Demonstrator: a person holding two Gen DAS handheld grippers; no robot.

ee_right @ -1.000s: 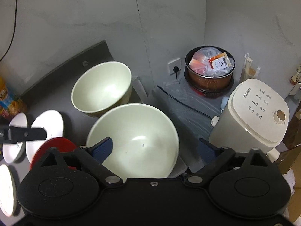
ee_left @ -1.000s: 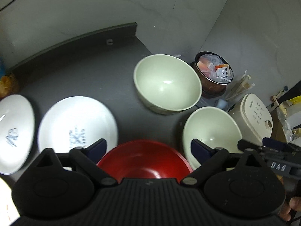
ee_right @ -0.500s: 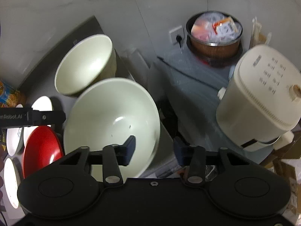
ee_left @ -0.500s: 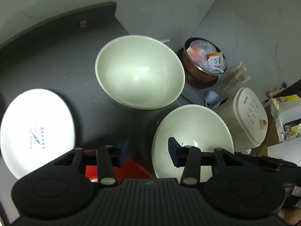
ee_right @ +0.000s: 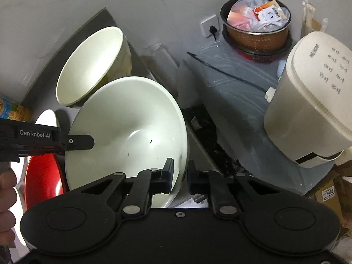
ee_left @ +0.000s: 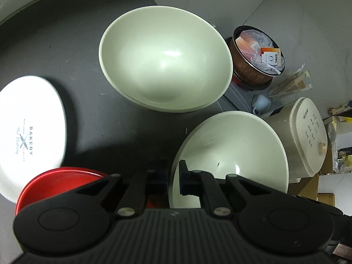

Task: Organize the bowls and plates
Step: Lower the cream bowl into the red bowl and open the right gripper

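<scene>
Two big cream bowls stand on the dark counter (ee_left: pixel 66 44). The far cream bowl (ee_left: pixel 165 59) (ee_right: pixel 88 66) stands free. On the left rim of the near cream bowl (ee_left: pixel 231 154) (ee_right: pixel 127 132) my left gripper (ee_left: pixel 172 173) is shut, one pad inside and one outside. From the right wrist view, a left-gripper finger (ee_right: pixel 79 142) reaches over that rim. My right gripper (ee_right: pixel 180 171) is shut on the same bowl's right rim. A red bowl (ee_left: pixel 55 182) (ee_right: pixel 41 176) and a white plate printed BAKERY (ee_left: pixel 28 132) lie to the left.
Past the counter's right edge are a cream rice cooker (ee_left: pixel 308 136) (ee_right: pixel 312 101), a copper pot of packets (ee_left: pixel 257 59) (ee_right: pixel 255 22), a pale blue cup (ee_left: pixel 260 104) and a wall socket (ee_right: pixel 210 25) with a black cable. A person's hand (ee_right: pixel 6 189) holds the left gripper.
Both grippers went from open to shut on the near cream bowl's rims. The left gripper moved right, away from the red bowl; the right gripper moved in closer.
</scene>
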